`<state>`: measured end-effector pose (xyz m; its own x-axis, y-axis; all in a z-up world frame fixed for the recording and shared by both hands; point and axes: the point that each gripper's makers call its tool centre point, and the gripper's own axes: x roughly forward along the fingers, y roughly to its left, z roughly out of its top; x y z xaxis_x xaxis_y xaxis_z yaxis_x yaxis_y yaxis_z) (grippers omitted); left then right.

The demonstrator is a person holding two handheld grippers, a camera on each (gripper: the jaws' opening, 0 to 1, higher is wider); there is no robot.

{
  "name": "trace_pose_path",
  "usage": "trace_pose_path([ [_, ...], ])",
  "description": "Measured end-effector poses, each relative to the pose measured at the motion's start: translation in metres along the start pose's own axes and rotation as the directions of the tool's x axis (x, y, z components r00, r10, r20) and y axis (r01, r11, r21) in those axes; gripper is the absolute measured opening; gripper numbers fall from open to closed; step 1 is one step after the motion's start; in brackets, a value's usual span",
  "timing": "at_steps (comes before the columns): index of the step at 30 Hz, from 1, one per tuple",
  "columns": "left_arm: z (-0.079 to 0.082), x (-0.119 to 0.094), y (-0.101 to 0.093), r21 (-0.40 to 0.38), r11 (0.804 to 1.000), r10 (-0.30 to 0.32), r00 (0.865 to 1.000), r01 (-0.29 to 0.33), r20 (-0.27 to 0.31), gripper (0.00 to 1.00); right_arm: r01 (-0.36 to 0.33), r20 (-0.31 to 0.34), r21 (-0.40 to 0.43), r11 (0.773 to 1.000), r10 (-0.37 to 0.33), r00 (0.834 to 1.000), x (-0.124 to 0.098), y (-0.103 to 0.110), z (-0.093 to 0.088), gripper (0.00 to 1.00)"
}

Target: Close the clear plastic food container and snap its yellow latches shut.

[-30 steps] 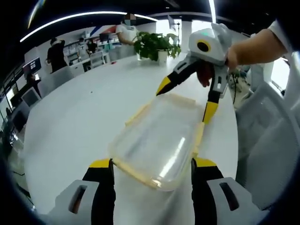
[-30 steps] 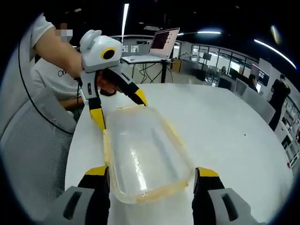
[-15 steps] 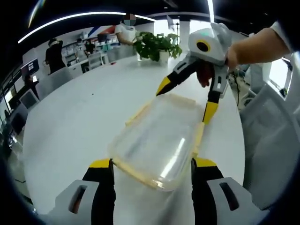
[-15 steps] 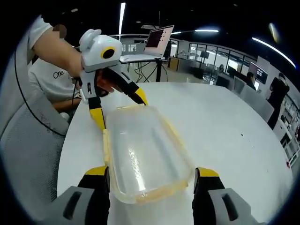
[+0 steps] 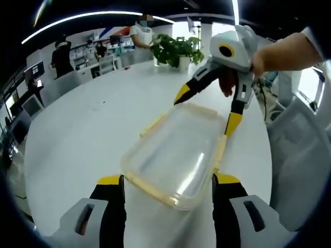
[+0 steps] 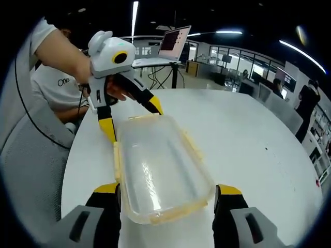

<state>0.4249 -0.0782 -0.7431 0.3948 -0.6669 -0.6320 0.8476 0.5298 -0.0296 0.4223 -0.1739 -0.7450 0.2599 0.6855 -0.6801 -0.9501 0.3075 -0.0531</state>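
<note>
A clear plastic container (image 5: 176,152) with its lid on lies on the white table (image 5: 77,134). Yellow latches (image 5: 220,150) run along its edges. My left gripper (image 5: 168,181) is open, its two jaws standing either side of the container's near end without gripping it. My right gripper (image 5: 207,109) is open at the opposite end, its yellow tips just above that rim. In the right gripper view the container (image 6: 158,170) lies between my right gripper's (image 6: 168,189) open jaws. My left gripper (image 6: 131,119) hangs open over the far end there.
A potted plant (image 5: 173,49) stands at the table's far side. Grey mesh chairs (image 6: 31,170) crowd the table edge beside the container. A laptop on a stand (image 6: 173,44) is behind. People stand in the background. A hand (image 6: 62,51) holds each gripper.
Both views have shifted very slightly. The container and both grippers keep the same places and the jaws stay open.
</note>
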Motion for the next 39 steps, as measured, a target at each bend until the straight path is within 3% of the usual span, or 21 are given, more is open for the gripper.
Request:
trace_pose_path([
  [4, 0.0, -0.002, 0.001, -0.023, 1.0, 0.005, 1.0, -0.005, -0.001, 0.76, -0.001, 0.025, 0.029, 1.0, 0.0, 1.0, -0.005, -0.002, 0.003, 0.77],
  [10, 0.003, -0.004, 0.001, -0.009, 1.0, 0.006, 1.0, -0.006, 0.013, 0.8, 0.0, 0.043, 0.029, 1.0, -0.001, 0.999, -0.011, -0.001, 0.008, 0.83],
  [14, 0.008, -0.007, -0.002, -0.007, 1.0, 0.006, 1.0, -0.006, 0.026, 0.86, 0.036, 0.034, 0.057, 0.998, -0.038, 0.999, -0.012, -0.003, 0.006, 0.99],
  [18, 0.012, -0.01, -0.006, 0.006, 1.0, 0.008, 0.999, -0.008, 0.038, 0.99, 0.033, 0.018, 0.047, 0.998, -0.034, 0.999, -0.015, 0.002, 0.004, 0.99],
  [39, 0.03, -0.033, -0.027, -0.017, 1.0, -0.009, 0.998, 0.011, 0.065, 0.99, 0.064, 0.11, 0.154, 0.986, -0.081, 0.991, -0.035, 0.012, 0.029, 0.99],
])
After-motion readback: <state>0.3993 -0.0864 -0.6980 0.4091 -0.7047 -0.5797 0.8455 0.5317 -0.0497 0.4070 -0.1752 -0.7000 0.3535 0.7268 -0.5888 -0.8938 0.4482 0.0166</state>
